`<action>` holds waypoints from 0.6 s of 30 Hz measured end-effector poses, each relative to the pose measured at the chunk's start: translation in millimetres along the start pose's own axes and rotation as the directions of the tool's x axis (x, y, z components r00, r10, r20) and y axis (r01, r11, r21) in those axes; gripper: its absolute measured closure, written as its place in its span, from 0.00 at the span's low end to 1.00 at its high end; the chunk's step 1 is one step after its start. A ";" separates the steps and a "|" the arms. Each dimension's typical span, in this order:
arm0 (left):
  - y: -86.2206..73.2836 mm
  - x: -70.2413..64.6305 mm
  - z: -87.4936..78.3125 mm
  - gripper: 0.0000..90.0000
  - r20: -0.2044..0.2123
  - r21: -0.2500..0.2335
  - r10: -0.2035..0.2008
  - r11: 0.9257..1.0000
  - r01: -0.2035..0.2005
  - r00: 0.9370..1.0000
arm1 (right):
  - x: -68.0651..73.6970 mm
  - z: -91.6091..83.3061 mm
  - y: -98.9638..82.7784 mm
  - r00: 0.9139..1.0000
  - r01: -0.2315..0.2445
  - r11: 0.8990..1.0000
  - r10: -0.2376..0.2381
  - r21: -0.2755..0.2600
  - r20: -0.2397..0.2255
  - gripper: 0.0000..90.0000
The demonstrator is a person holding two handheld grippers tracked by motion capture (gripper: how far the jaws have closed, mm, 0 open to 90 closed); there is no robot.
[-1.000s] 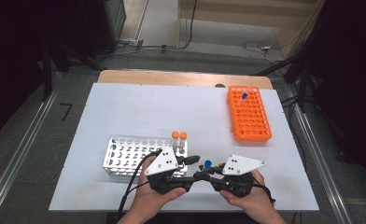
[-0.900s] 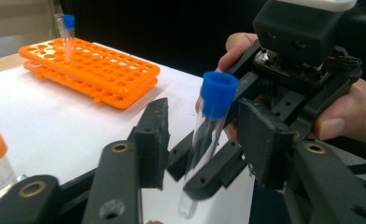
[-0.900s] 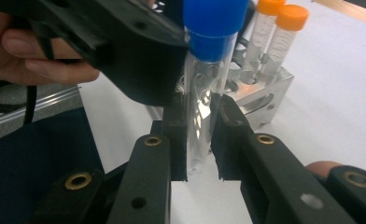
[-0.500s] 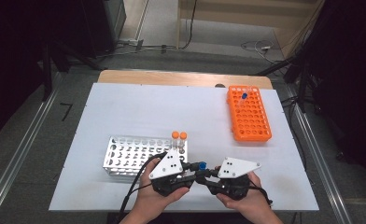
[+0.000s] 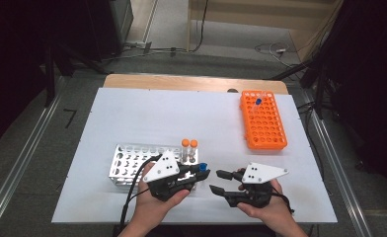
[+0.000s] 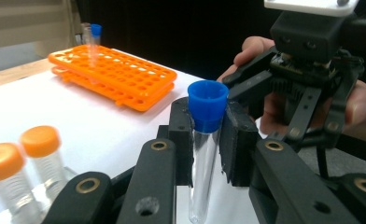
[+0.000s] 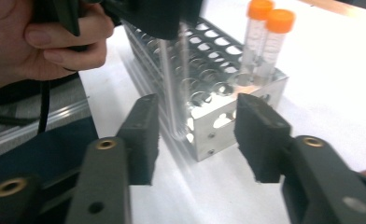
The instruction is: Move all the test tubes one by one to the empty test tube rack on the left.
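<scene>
While left gripper (image 6: 208, 140) clamps blue-capped tube (image 6: 205, 140), right gripper (image 7: 197, 135) jaws just opened.

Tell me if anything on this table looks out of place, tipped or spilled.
Nothing stands out. The orange rack and the metal rack sit flat, the two orange-capped tubes stand upright, and the left tool holds the blue-capped tube upright. No spill visible.

Clear test tube (image 6: 203, 172), blue cap (image 6: 207, 105); orange rack (image 5: 263, 120); silver rack (image 5: 132, 162) holding two orange-capped tubes (image 5: 189, 149); white table (image 5: 157, 118).
</scene>
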State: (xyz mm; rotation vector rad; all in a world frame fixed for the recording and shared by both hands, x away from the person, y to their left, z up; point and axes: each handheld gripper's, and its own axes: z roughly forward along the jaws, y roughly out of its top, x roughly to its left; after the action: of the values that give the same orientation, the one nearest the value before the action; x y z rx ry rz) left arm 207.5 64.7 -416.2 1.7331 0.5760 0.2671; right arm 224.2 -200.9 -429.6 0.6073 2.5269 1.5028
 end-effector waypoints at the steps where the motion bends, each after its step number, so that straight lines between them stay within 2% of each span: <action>1: 0.0 1.3 -1.4 0.85 -0.006 0.001 0.001 1.000 -0.001 1.000 | -2.6 -2.3 -0.6 1.000 -0.012 1.000 0.012 -0.004 0.005 0.46; 5: 0.4 6.3 -7.7 0.85 -0.023 -0.002 -0.009 1.000 0.009 1.000 | -14.6 -13.3 -5.5 0.998 -0.046 0.999 0.047 -0.019 0.044 0.35; 12: 2.4 19.4 -23.8 0.85 -0.071 -0.021 -0.025 0.999 0.024 0.997 | -34.2 -35.3 -19.7 0.993 -0.093 0.995 0.096 -0.038 0.066 0.08; 15: 4.0 25.1 -30.9 0.85 -0.092 -0.032 -0.032 0.999 0.029 0.995 | -42.7 -43.4 -27.3 0.987 -0.118 0.992 0.122 -0.042 0.102 0.06; 18: 6.5 30.6 -37.7 0.85 -0.110 -0.043 -0.034 0.999 0.029 0.993 | -50.1 -51.5 -33.3 0.983 -0.147 0.988 0.151 -0.046 0.102 0.00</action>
State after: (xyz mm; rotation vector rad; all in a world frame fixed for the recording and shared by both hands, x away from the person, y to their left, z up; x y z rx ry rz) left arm 217.2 111.3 -404.7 1.6757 0.6736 0.3519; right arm 244.3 -277.1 -437.4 0.8640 2.4152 1.5188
